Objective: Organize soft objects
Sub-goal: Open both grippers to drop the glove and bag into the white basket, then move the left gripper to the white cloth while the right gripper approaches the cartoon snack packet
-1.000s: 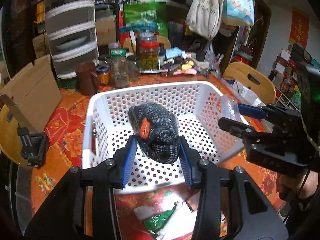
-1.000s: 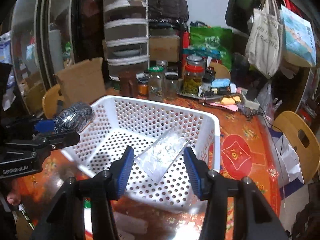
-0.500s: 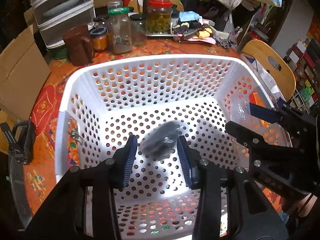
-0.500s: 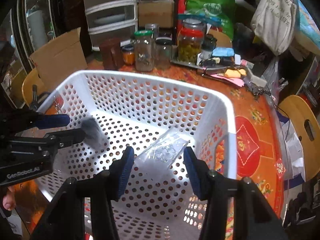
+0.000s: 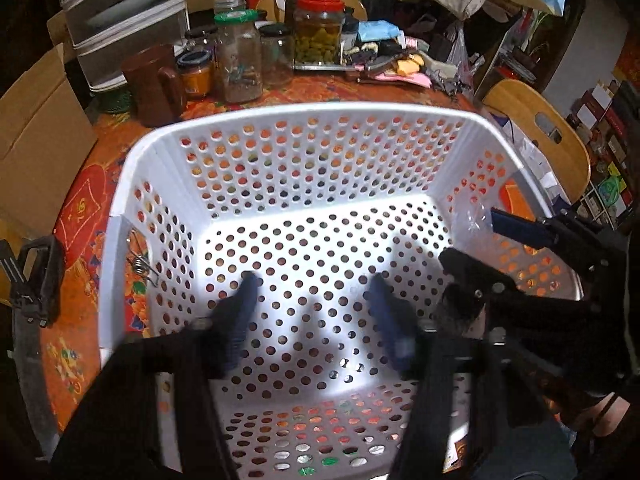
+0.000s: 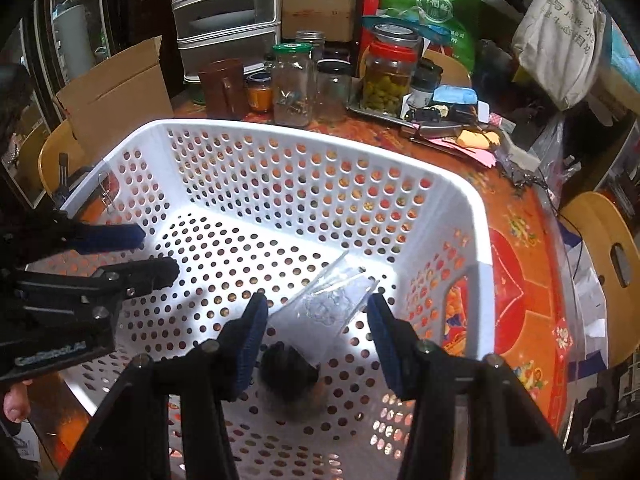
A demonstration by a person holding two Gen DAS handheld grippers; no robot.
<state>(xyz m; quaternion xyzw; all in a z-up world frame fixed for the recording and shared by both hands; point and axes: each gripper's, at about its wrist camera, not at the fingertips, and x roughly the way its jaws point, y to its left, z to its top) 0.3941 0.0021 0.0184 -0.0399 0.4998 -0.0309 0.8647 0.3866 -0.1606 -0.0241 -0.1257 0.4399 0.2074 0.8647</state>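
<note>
Your left gripper (image 5: 312,312) had just been opening, jaws now spread with nothing between them; the dark bundle (image 6: 290,376) lay on the basket (image 6: 320,136) floor, low centre. Your right gripper (image 6: 318,320) pinched the clear bag (image 6: 324,304), its turn next.

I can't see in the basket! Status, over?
Left gripper jaws just opening, empty. Dark bundle in basket. Right gripper shut on bag. Nothing blocking.

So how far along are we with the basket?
Done: the dark knitted bundle lies in the white basket; the left gripper, jaws just opened, is empty. In hand: the right gripper holds the clear plastic bag over the basket floor. Left: releasing it.
</note>
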